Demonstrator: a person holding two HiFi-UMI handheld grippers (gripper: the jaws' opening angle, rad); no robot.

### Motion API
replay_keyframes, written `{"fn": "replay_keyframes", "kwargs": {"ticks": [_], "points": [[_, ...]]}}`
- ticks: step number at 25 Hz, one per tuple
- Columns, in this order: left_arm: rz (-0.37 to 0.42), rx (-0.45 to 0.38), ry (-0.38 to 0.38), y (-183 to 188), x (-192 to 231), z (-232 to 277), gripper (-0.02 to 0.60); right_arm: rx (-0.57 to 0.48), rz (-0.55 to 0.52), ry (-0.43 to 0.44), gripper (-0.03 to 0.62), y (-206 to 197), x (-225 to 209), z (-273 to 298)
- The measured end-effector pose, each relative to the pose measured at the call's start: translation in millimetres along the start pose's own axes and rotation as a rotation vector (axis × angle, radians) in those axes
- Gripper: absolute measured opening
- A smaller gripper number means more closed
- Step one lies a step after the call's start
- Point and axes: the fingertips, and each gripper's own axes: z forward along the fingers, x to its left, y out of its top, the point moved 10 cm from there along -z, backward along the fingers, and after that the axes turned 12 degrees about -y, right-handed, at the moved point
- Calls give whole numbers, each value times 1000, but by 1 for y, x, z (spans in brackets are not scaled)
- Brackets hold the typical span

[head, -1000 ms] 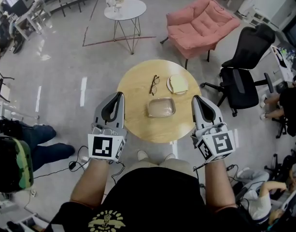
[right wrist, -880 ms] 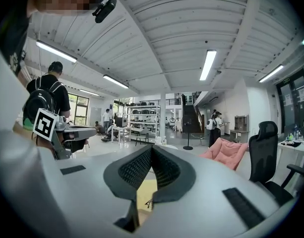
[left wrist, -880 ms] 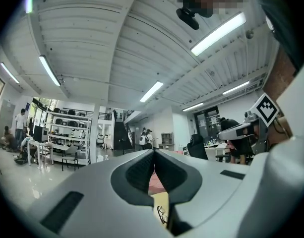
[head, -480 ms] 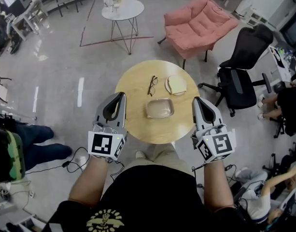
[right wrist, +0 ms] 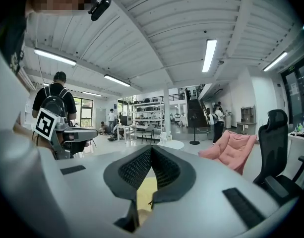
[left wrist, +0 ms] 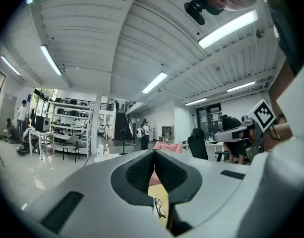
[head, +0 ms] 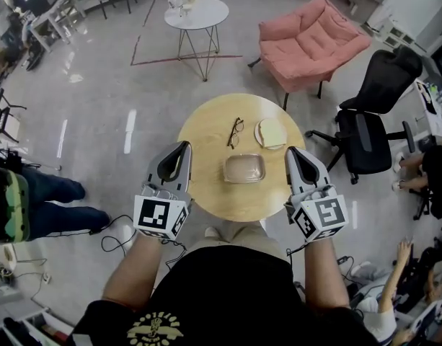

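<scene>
Head view: left gripper (head: 182,147), right gripper (head: 291,151) both with jaws together, nothing held, either side of round table (head: 206,125); clear container (head: 244,168) on table between them, glasses (head: 235,132) beyond

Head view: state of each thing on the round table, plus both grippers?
left gripper: jaws together, nothing between them, at the table's left edge
right gripper: jaws together, nothing between them, at the table's right edge
clear container: upright on the round table, looks empty
glasses: lying flat, apart from the container
plate: flat on the table, holds a pale slice
</scene>
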Motion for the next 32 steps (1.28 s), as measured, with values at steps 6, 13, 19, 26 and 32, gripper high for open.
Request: {"fn": "replay_keyframes", "kwargs": {"ticks": [6, 13, 19, 26, 32], "points": [[-25, 37, 48, -7, 9, 7, 17, 33, 5, 44, 14, -3, -7, 28], [-99, 56, 86, -19, 17, 17, 17, 79, -7, 82, 14, -11, -12, 52], [-135, 73, 75, -32, 15, 37, 17, 124, -8, 90, 14, -28, -24, 67], [-194, 108, 68, -55, 12, 61, 17, 186, 8, 71, 14, -48, -43, 77], [-212, 161, 52, -75, 4, 81, 17, 228, 29, 58, 14, -67, -63, 82]]}}
